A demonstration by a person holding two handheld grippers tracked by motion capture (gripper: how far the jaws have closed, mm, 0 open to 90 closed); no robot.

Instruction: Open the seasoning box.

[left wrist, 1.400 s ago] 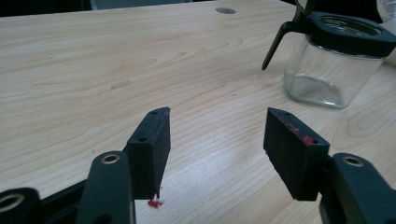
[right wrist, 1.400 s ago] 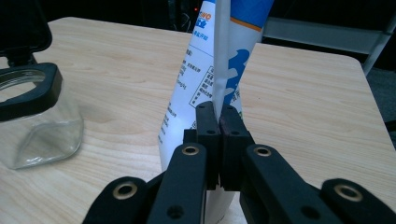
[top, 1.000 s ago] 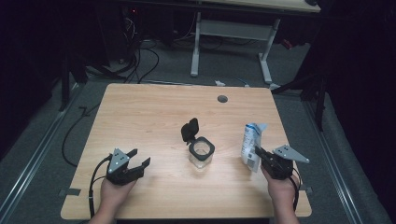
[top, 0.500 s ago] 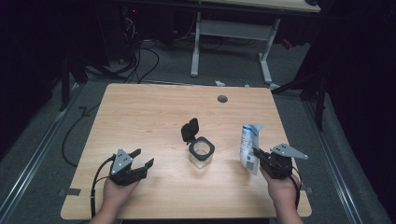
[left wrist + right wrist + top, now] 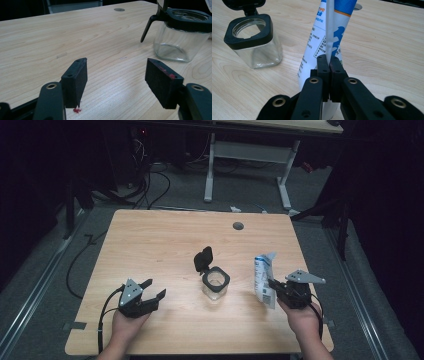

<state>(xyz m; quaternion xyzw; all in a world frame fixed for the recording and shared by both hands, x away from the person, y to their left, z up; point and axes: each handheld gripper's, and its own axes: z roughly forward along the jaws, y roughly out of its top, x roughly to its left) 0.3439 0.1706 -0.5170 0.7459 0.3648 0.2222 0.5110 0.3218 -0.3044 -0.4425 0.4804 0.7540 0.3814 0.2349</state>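
A clear square glass jar (image 5: 216, 284) with a black rim and its flip lid (image 5: 203, 258) swung open stands at the table's middle. It also appears in the left gripper view, the jar (image 5: 181, 37) at upper right, and in the right gripper view, the jar (image 5: 253, 41) at upper left. My left gripper (image 5: 151, 293) hovers near the front left, open, with nothing between its pads (image 5: 75, 81). My right gripper (image 5: 272, 286) is shut on a white and blue packet (image 5: 263, 279), held upright to the right of the jar; the packet (image 5: 329, 32) is pinched at its edge.
The wooden table (image 5: 165, 240) has a round grey cable hole (image 5: 238, 225) at its back. Cables (image 5: 150, 185) lie on the dark floor behind, next to a white desk frame (image 5: 250, 155). A black cable (image 5: 102, 315) trails from my left gripper.
The right gripper and its packet have shifted slightly left toward the jar. The left gripper has edged a little forward and right.
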